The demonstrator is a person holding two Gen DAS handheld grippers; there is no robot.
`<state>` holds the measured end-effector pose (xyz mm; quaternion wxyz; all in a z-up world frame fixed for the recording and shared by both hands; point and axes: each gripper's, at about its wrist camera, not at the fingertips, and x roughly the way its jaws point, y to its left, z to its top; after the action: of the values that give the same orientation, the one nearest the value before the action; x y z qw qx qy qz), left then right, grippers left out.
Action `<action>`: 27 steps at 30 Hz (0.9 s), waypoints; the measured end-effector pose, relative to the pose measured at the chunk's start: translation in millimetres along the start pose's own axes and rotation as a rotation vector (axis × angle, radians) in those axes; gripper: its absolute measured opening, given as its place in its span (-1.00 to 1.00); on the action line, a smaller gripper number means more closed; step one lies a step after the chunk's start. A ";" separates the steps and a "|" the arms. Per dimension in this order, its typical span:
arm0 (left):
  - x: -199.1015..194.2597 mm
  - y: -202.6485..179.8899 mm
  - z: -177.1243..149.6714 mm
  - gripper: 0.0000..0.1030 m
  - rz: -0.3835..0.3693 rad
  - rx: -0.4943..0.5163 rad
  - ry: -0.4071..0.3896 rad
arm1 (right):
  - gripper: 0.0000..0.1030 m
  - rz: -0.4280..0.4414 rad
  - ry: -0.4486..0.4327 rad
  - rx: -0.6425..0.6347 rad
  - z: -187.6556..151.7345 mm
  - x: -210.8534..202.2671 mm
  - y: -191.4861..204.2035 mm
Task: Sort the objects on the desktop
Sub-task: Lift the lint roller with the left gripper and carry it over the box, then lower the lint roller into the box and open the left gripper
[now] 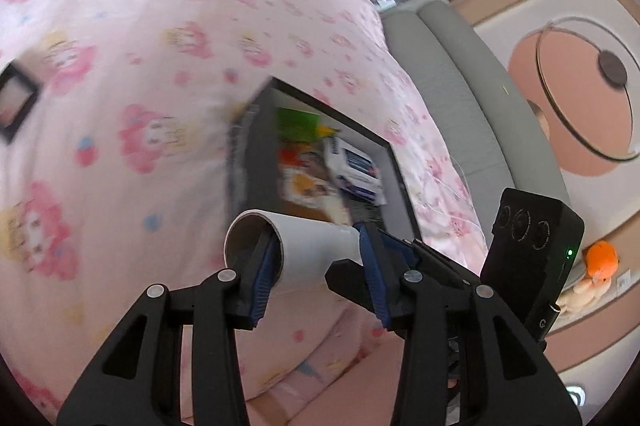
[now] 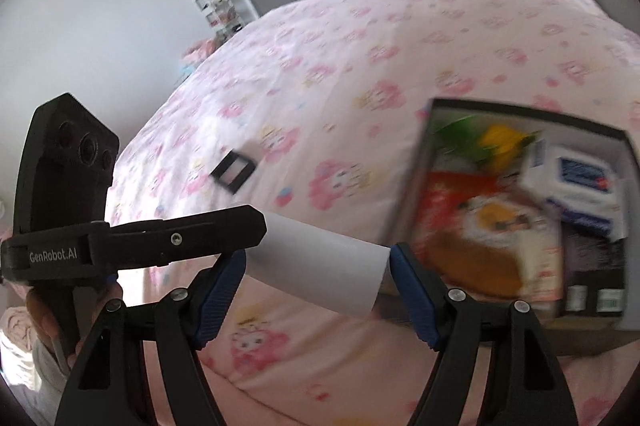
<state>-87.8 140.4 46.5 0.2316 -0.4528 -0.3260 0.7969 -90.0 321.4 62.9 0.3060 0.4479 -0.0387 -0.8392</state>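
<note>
Both grippers seemingly hold one white tube [image 1: 304, 246].

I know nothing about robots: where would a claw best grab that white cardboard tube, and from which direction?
Grip the white cardboard tube at its middle, coming in square to its length, with one pad on each side of the curved wall. It is a plain hollow cylinder with an open end, so probably squeeze gently.
</note>
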 end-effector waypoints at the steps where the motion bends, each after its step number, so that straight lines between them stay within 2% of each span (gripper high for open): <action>1: 9.1 -9.0 2.4 -0.22 -0.001 0.003 0.005 | 0.41 -0.011 -0.019 0.004 1.0 -8.4 -10.2; 7: 74.9 -64.2 11.1 -0.22 -0.057 0.052 0.057 | 0.41 -0.054 -0.134 0.102 -7.5 -56.2 -80.2; 11: 122.7 -85.6 14.7 -0.22 -0.067 0.070 0.103 | 0.41 -0.089 -0.144 0.224 -11.8 -60.0 -126.2; 17: 171.1 -84.8 16.3 -0.22 -0.088 0.027 0.147 | 0.41 -0.170 -0.121 0.293 -11.9 -54.5 -157.2; 20: 184.6 -81.3 15.8 -0.22 -0.064 0.017 0.161 | 0.41 -0.181 -0.092 0.334 -14.1 -49.2 -168.2; 24: 180.6 -68.4 15.8 -0.22 -0.008 -0.005 0.131 | 0.41 -0.265 -0.075 0.366 -17.6 -46.7 -179.1; 27: 166.1 -50.9 15.9 -0.22 0.079 -0.028 0.079 | 0.41 -0.288 -0.041 0.371 -17.4 -38.3 -180.6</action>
<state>-178.1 280.3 -5.2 0.2061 -0.4995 -0.3095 0.7824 -147.3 492.2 19.2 0.0945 0.4800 -0.1341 -0.8618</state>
